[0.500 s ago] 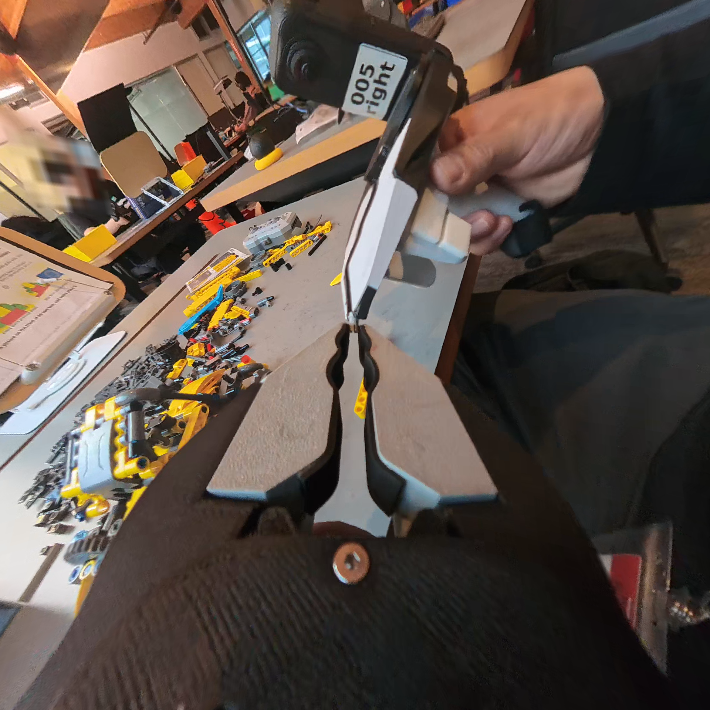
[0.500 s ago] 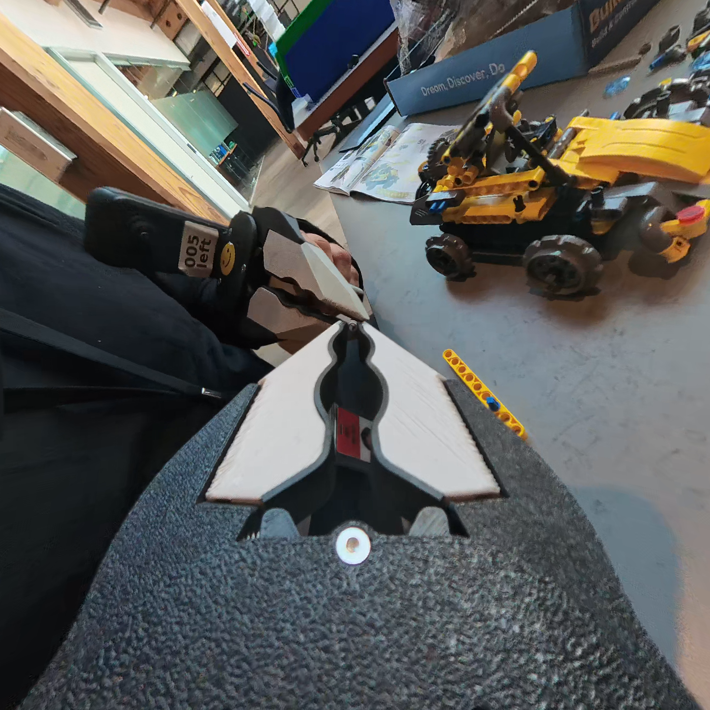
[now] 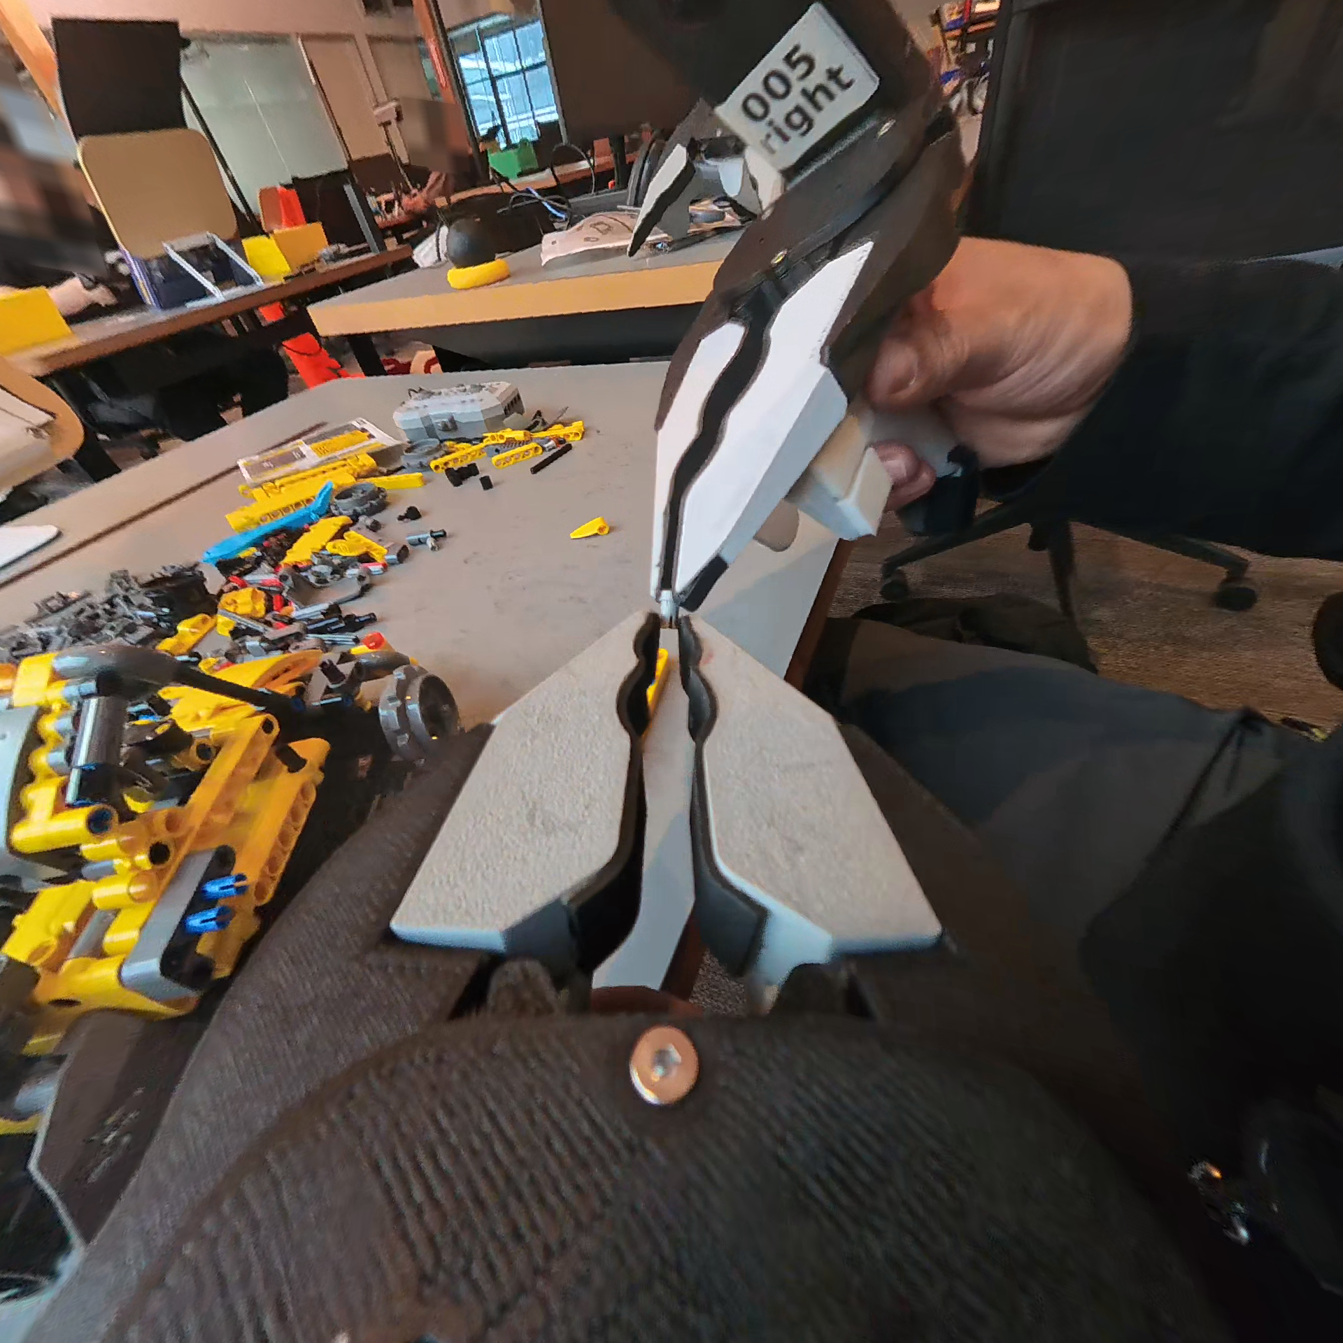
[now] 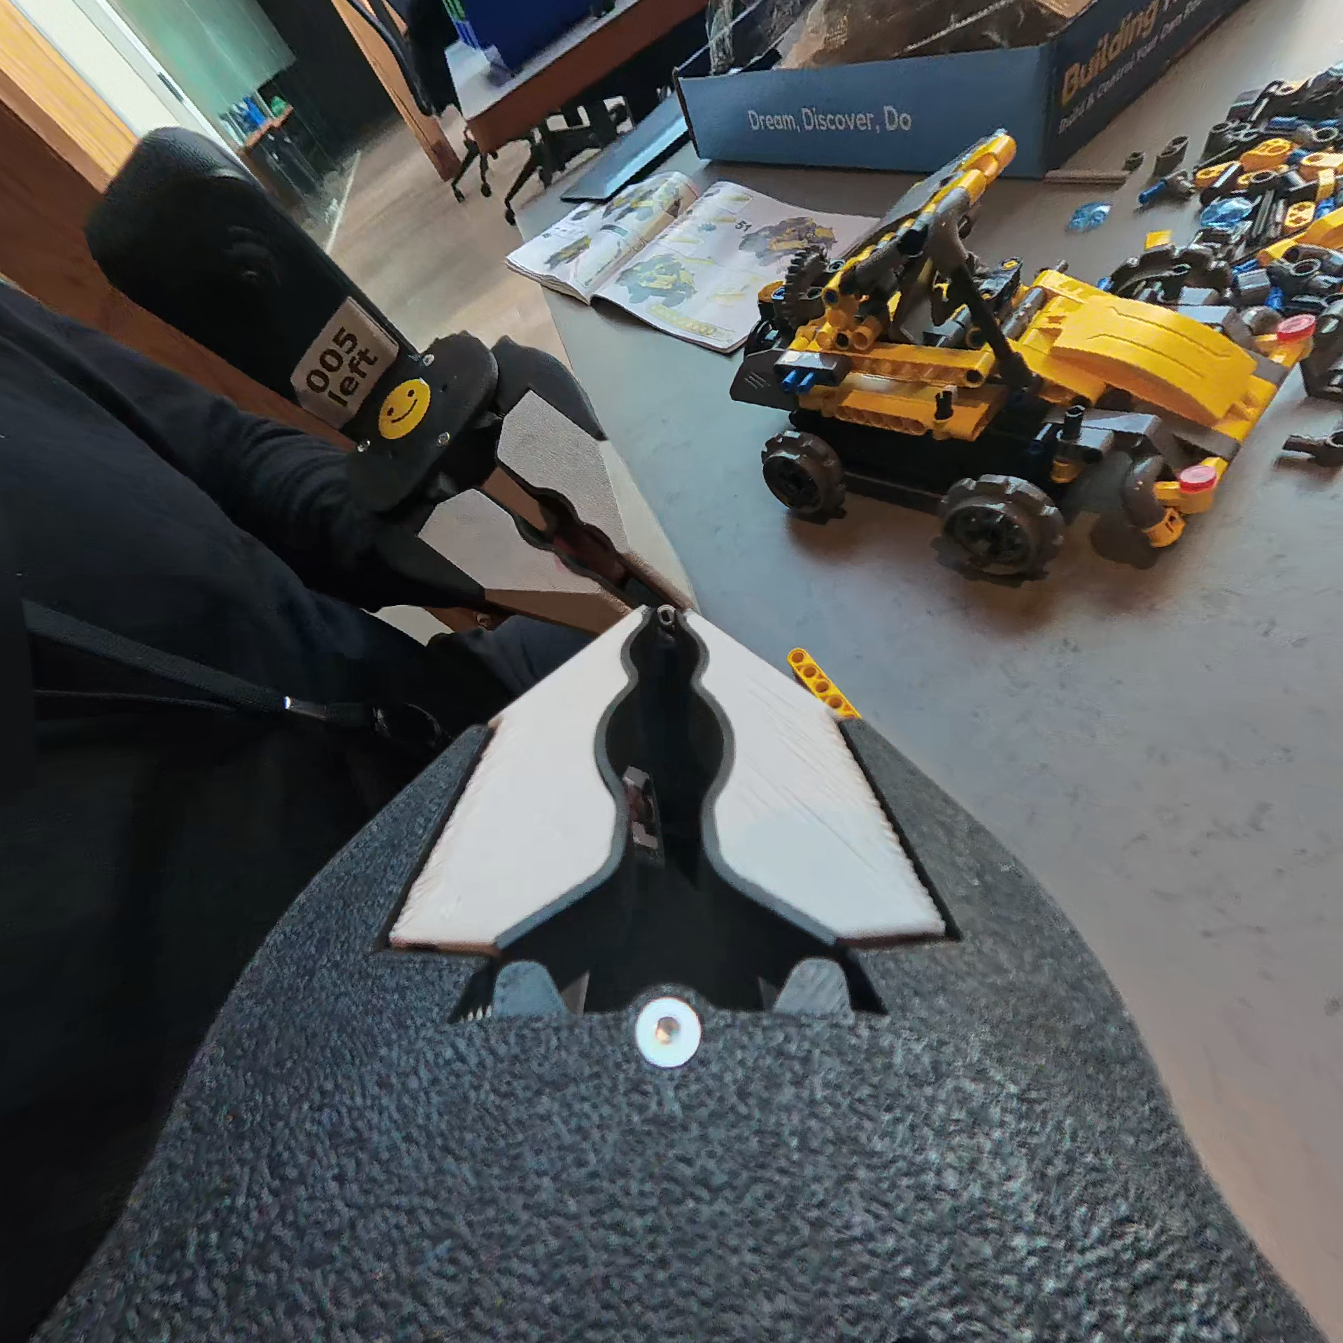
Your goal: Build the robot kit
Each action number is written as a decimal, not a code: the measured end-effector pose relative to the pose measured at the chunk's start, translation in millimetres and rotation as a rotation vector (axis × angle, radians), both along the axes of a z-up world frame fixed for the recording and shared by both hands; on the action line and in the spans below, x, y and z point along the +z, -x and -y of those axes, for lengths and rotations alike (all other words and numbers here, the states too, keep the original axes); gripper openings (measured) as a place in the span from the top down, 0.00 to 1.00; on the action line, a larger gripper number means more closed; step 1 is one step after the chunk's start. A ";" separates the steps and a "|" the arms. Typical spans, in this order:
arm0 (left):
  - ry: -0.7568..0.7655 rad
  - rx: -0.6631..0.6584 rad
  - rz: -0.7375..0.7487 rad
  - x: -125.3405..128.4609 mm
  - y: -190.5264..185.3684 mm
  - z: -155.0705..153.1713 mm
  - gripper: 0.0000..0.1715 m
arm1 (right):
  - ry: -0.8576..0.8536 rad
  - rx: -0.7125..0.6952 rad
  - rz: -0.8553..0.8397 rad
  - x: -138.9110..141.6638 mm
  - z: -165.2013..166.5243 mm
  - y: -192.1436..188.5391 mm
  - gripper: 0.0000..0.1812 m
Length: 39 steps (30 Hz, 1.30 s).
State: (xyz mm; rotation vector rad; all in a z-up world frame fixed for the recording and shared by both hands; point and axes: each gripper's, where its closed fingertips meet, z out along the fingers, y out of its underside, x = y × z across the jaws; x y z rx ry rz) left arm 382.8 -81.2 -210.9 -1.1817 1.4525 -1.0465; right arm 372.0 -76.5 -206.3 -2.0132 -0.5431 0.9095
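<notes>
A small grey pin (image 4: 665, 618) sits pinched in the tips of the right hand-held gripper (image 4: 665, 622), its fingers closed narrow on it, just off the near edge of the worktop (image 4: 1017, 763). The left hand-held gripper (image 3: 665, 631) meets it tip to tip, narrowed to a slim gap; whether it grips anything I cannot tell. A yellow beam (image 4: 821, 683) lies on the worktop just beside them. Farther off stand a yellow toy vehicle (image 4: 1017, 407), an open instruction booklet (image 4: 676, 254) and a blue box (image 4: 908, 109)
</notes>
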 end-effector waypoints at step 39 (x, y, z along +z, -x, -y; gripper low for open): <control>0.111 -0.111 -0.607 -71.4 -31.1 -15.8 0.97 | 0.071 0.137 0.683 -66.5 -11.7 -54.7 0.98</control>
